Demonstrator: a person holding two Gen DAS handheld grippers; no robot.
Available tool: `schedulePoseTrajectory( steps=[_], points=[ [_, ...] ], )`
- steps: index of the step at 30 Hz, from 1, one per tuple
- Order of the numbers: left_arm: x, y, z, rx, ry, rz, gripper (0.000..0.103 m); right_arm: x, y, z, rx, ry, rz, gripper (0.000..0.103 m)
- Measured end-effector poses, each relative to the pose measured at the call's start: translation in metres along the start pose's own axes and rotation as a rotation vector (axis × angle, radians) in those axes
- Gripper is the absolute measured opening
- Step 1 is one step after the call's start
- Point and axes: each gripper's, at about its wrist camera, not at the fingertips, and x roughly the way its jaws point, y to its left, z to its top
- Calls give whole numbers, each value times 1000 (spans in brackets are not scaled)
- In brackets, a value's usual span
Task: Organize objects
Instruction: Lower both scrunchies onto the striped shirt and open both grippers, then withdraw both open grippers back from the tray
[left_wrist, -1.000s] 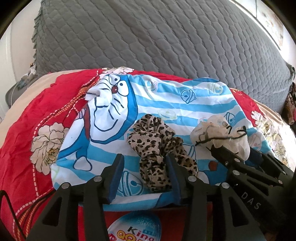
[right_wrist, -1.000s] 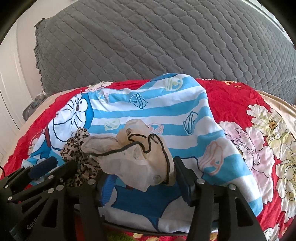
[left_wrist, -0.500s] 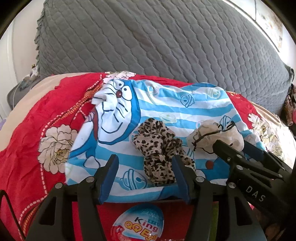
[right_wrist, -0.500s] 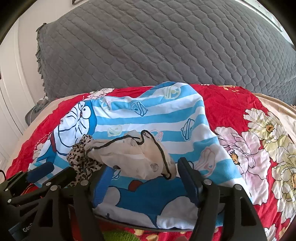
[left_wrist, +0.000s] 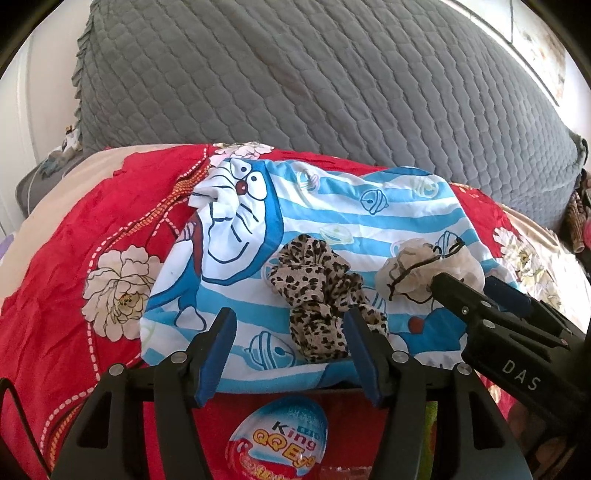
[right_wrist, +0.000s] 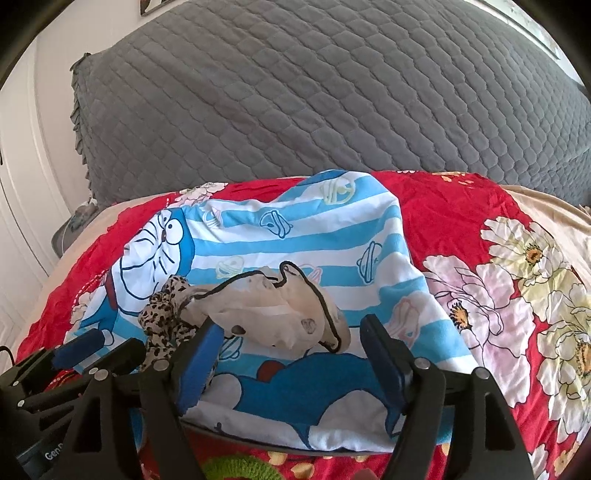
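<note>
A leopard-print scrunchie (left_wrist: 319, 295) and a beige sheer scrunchie with black trim (left_wrist: 428, 271) lie side by side on a blue-and-white striped Doraemon cloth (left_wrist: 332, 218). My left gripper (left_wrist: 290, 347) is open and empty, just in front of the leopard scrunchie. My right gripper (right_wrist: 291, 350) is open and empty, just in front of the beige scrunchie (right_wrist: 280, 314). The leopard scrunchie (right_wrist: 166, 314) shows at its left. Each gripper appears in the other's view: the right one (left_wrist: 480, 295) and the left one (right_wrist: 92, 347).
The cloth lies on a red floral bedspread (left_wrist: 92, 240) with a grey quilted pillow (left_wrist: 314, 85) behind. A King QQ Egg toy (left_wrist: 280, 435) sits below my left gripper. A green knitted item (right_wrist: 240, 467) sits below my right gripper.
Both grippers have drawn back from the scrunchies, which now lie free on the cloth. The beige scrunchie has settled flatter. The egg toy has come into fuller view.
</note>
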Motion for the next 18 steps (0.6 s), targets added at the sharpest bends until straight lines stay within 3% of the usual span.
schedulePoseTrajectory(
  steps=[18],
  points=[
    [-49, 3, -2, -8, -36, -23, 63, -26, 16, -1, -88, 76, -57, 81]
  ],
)
